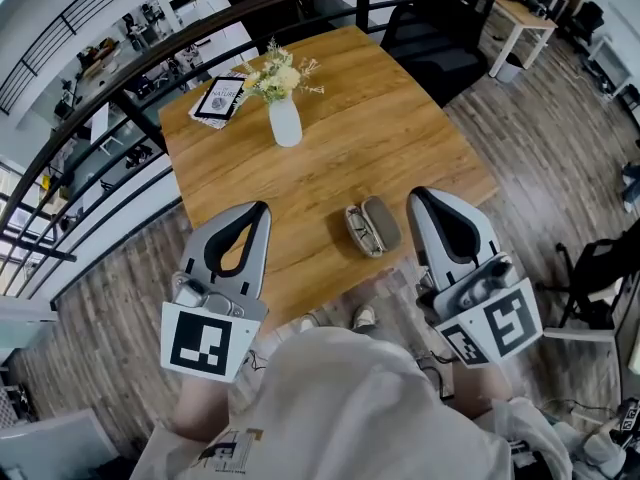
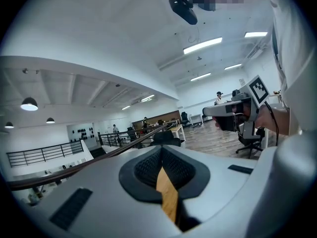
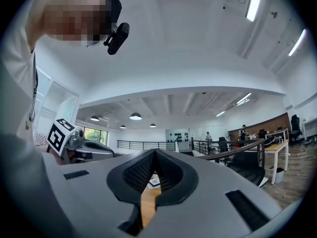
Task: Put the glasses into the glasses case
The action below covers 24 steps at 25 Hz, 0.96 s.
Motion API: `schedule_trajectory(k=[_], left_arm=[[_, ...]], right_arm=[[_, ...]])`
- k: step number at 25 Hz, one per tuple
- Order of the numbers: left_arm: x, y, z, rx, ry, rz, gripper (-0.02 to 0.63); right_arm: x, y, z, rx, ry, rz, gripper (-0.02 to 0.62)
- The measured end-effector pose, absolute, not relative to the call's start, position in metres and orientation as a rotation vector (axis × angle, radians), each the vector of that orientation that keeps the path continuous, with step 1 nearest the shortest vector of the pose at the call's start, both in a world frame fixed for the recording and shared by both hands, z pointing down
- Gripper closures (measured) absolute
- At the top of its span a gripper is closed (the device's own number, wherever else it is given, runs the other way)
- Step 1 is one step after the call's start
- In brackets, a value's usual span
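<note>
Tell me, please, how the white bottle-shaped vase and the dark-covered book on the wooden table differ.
The white bottle-shaped vase stands upright and holds flowers; the dark-covered book lies flat and bears nothing. The vase stands well in from the edge; the book lies at a corner. Both rest on the far half of the wooden table.

No wording can be read

The book [image 1: 220, 99] on the tabletop [image 1: 400, 138] has cover lettering too small to make out. The marker cube [image 1: 205, 343] on the left hand-held gripper [image 1: 260, 209] and its twin [image 1: 505, 324] on the right hand-held gripper [image 1: 417, 195] show only black-and-white square patterns. The print on the person's shirt [image 1: 228, 448] is illegible.
</note>
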State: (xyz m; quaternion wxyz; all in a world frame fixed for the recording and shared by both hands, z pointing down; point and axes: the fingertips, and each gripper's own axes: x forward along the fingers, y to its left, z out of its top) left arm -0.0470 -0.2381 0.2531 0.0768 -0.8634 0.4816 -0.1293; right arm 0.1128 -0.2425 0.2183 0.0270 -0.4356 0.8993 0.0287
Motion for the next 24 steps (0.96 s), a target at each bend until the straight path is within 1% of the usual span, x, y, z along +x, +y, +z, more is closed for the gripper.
schedule_trajectory(k=[14,24], left_arm=[[-0.055,-0.228,0.265,-2.618,1.464,-0.418,0.589],[-0.048,-0.225,0.269,-2.621,1.453,-0.418,0.589]], right_arm=[[0.108,-0.241,0.233,-1.361,2.817,0.039,0.569],[0.117,-0.239,0.240,-1.382,2.822,0.042,0.569]])
